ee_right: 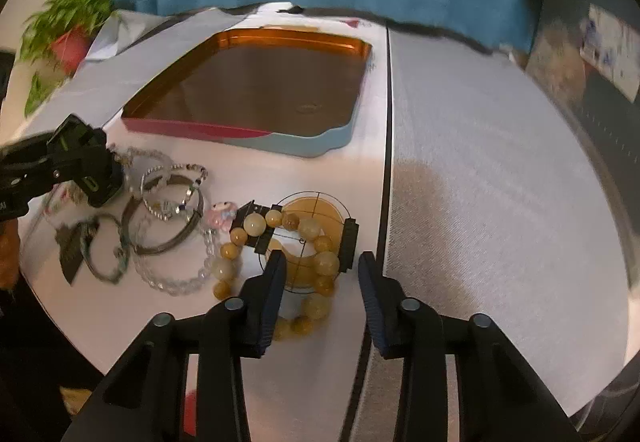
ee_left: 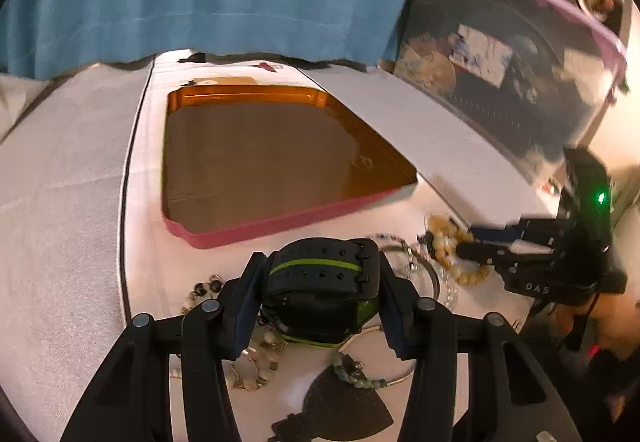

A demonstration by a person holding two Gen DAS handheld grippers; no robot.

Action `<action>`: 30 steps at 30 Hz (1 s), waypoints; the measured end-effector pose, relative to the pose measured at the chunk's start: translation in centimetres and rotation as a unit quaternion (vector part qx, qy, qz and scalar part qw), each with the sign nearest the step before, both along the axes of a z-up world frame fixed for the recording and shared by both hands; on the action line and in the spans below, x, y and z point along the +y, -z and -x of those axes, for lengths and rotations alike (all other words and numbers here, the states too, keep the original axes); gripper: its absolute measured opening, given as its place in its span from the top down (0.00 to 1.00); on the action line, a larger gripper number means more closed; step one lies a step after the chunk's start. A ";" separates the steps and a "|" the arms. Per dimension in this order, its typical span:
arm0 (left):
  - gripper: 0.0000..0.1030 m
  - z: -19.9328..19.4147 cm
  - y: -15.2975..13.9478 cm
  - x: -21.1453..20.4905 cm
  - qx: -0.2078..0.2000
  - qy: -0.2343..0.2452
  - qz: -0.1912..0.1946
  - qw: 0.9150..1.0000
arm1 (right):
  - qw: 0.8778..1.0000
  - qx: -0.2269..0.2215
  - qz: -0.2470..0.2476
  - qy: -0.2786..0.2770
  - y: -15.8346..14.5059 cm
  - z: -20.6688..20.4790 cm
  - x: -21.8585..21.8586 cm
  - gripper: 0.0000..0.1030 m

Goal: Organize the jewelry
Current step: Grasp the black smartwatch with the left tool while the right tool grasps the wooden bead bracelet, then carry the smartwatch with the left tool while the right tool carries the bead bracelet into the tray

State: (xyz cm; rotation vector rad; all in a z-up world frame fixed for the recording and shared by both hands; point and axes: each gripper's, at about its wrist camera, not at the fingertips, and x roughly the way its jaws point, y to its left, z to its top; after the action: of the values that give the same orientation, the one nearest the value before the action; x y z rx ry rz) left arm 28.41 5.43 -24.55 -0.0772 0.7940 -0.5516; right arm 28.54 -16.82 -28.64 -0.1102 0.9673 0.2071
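Jaws of the left gripper pinch a black watch with a green stripe, its strap loop lying crosswise between the pads, lifted just above the jewelry pile on the tabletop. Dead ahead at twelve o'clock sits the tray, apparently empty, its long axis running away from the jaws; carrying the watch straight forward over the near rim looks like the coming move. Jaws of the right gripper stand spread, holding nothing, over a yellow bead bracelet that lies on a round wire-framed piece. From there the tray is at eleven o'clock. Bangles lie at nine o'clock.
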 end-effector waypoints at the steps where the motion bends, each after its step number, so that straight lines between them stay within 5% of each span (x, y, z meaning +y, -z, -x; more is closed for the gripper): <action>1: 0.54 0.0 -0.2 0.4 0.000 -0.004 0.010 1.000 | 1.000 0.003 -0.001 0.006 -0.1 -0.2 0.0 0.86; 5: 0.54 -0.6 -1.4 1.9 -0.007 -0.023 0.053 0.998 | 0.999 0.014 -0.032 0.034 -0.9 0.0 -1.0 0.86; 16: 0.55 -0.2 -2.2 2.0 -0.005 -0.039 0.072 0.997 | 0.998 -0.025 -0.041 0.047 -6.7 2.9 -0.8 0.86; 30: 0.56 1.3 -2.4 3.1 0.006 -0.090 0.041 0.995 | 0.998 -0.039 -0.037 0.021 -12.0 5.5 0.6 0.86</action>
State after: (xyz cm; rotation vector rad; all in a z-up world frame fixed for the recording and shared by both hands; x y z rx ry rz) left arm 27.10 8.55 -22.14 -0.2246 0.7674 -0.4132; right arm 23.00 -16.23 -16.63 -0.0308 0.8827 0.1987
